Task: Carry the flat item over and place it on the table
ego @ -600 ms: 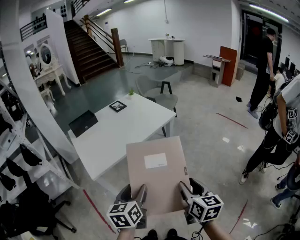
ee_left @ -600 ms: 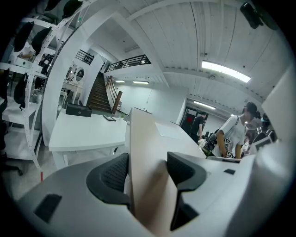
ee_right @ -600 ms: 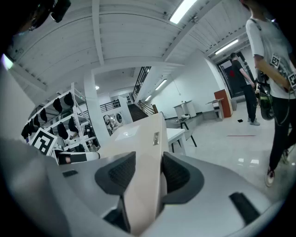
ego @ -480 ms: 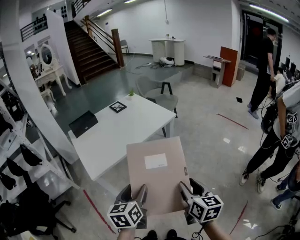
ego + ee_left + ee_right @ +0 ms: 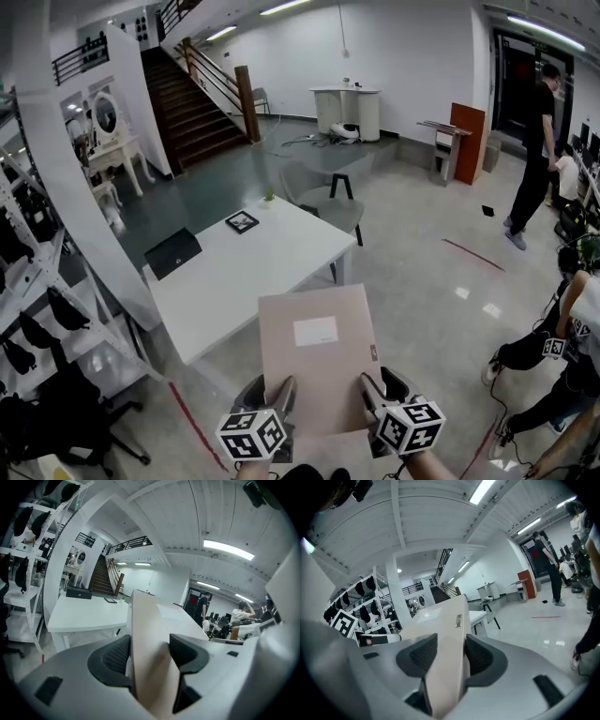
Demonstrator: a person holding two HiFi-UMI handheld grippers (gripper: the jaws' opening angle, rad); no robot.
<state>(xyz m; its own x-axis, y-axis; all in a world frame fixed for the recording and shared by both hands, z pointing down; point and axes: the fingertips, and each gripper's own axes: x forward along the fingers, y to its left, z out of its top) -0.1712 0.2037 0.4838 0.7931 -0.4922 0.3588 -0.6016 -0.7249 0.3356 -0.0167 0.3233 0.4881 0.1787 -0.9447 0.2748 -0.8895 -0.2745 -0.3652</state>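
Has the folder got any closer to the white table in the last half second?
No. In the head view the folder overlaps the near edge of the white table just as before.

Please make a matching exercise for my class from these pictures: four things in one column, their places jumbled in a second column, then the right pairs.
Things
1. beige folder
2. black case
3. small green plant
4. grey chair

Places
A. on the floor beyond the white table
B. clamped in the left gripper and the right gripper
C. at the table's far edge
D. on the table's left corner, head view

Pairs: 1-B, 2-D, 3-C, 4-A
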